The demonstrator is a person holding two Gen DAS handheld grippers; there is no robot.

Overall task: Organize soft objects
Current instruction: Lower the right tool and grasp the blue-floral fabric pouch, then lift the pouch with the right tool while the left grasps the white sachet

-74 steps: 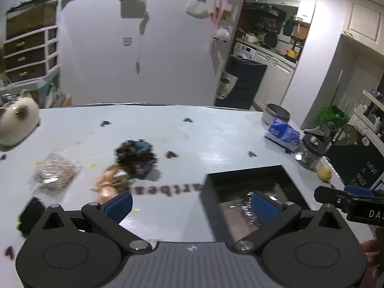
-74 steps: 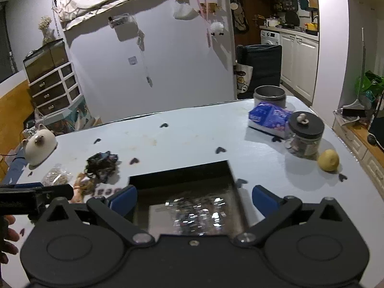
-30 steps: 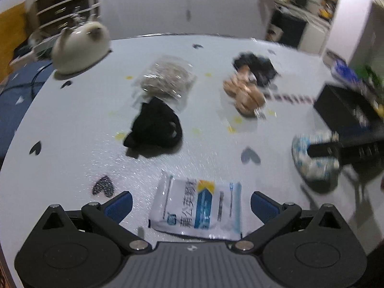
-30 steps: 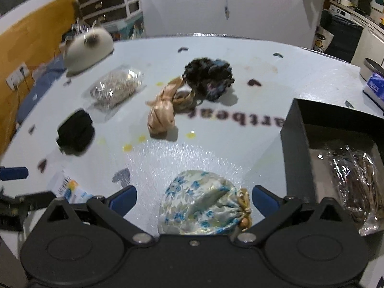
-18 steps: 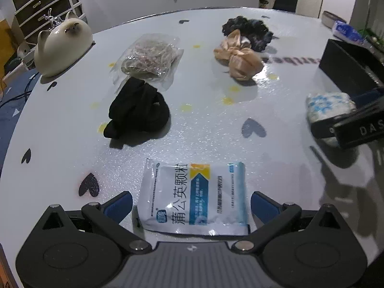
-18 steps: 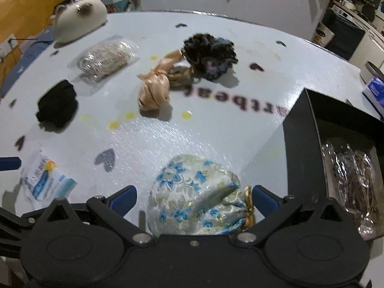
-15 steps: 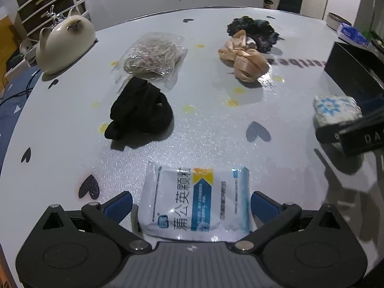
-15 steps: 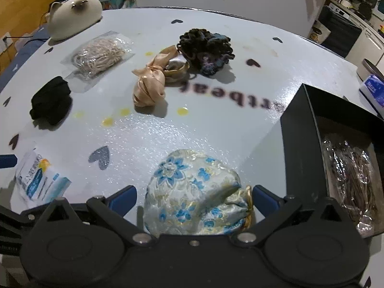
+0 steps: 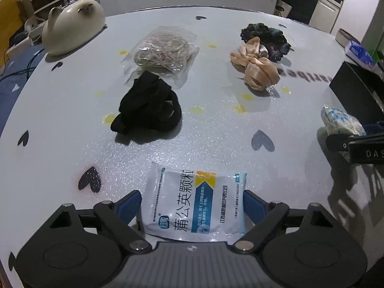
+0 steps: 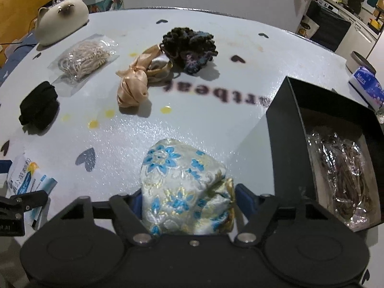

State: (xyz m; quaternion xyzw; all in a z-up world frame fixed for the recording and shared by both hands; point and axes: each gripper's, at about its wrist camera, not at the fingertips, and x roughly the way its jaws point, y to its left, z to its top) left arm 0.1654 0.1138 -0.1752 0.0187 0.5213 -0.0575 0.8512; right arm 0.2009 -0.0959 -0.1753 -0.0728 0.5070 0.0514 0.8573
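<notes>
My left gripper (image 9: 193, 202) has closed its blue pads against the two sides of a white and blue sachet (image 9: 195, 206) that lies on the table. My right gripper (image 10: 186, 204) is shut on a white pouch with blue flowers (image 10: 184, 182), also seen in the left wrist view (image 9: 340, 121). A black box (image 10: 286, 124) stands just right of the pouch with a clear packet (image 10: 340, 168) inside. On the table lie a black cloth (image 9: 148, 105), a clear bag of beige string (image 9: 163, 50), a peach ribbon (image 9: 256, 66) and a dark scrunchie (image 9: 266, 37).
A cream cat-shaped pot (image 9: 72, 26) stands at the table's far left edge. A blue tissue pack (image 10: 367, 86) and a round tin (image 10: 360, 64) sit at the far right. The table (image 9: 60, 91) has printed hearts and lettering.
Both grippers' jaws have closed in: the left onto the sachet's sides, the right onto the flowered pouch. Before that, both moved from the black box toward the table's left side.
</notes>
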